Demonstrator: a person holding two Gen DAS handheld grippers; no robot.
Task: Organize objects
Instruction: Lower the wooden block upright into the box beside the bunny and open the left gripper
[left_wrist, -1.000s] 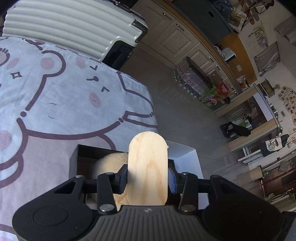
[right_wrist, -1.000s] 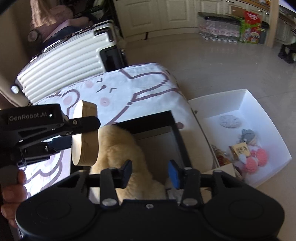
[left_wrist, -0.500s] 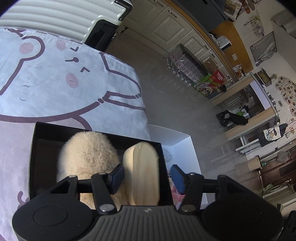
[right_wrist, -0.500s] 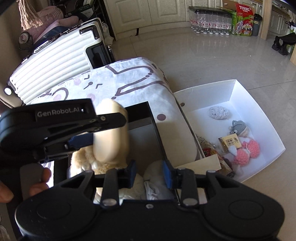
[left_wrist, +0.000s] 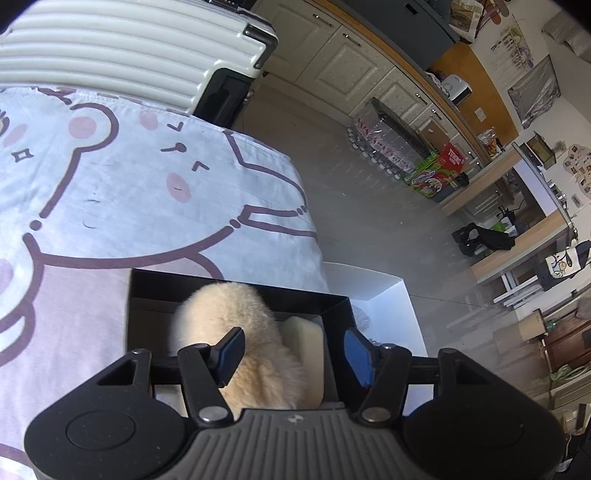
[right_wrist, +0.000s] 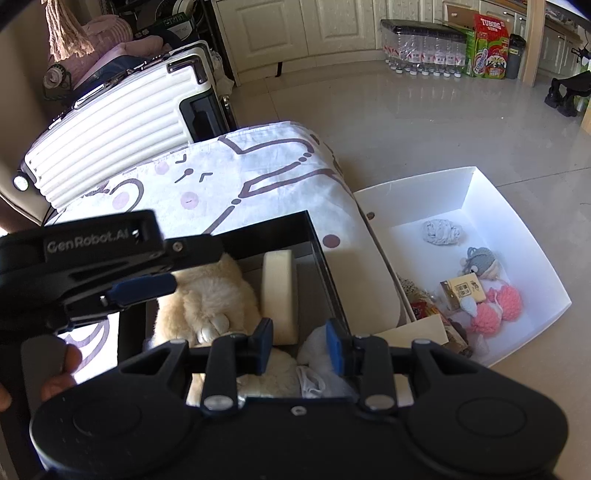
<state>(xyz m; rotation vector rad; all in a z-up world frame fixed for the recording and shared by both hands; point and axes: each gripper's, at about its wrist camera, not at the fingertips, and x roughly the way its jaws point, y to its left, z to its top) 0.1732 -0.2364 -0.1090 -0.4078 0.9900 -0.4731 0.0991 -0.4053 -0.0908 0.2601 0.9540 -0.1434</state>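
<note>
A black box (left_wrist: 236, 282) (right_wrist: 317, 243) sits on the cartoon-print bedsheet (left_wrist: 147, 192). Inside it lie a cream plush toy (left_wrist: 236, 325) (right_wrist: 210, 295) and a pale wooden oval box (left_wrist: 308, 338) (right_wrist: 279, 280), standing on edge by the right wall. My left gripper (left_wrist: 291, 350) is open and empty above the black box; it also shows in the right wrist view (right_wrist: 140, 288). My right gripper (right_wrist: 299, 345) is open and empty over the black box's near end, above white cloth (right_wrist: 321, 369).
A white box (right_wrist: 476, 192) (left_wrist: 388, 288) on the floor to the right holds several small toys, among them a pink pom-pom toy (right_wrist: 498, 306) and a grey cloth ball (right_wrist: 443, 232). A white suitcase (left_wrist: 129, 48) (right_wrist: 118, 133) stands behind the bed. Tiled floor lies beyond.
My left gripper lowered the wooden oval box into the black box, opened and let it go, then drew back. My right gripper moved in over the black box's near end.
</note>
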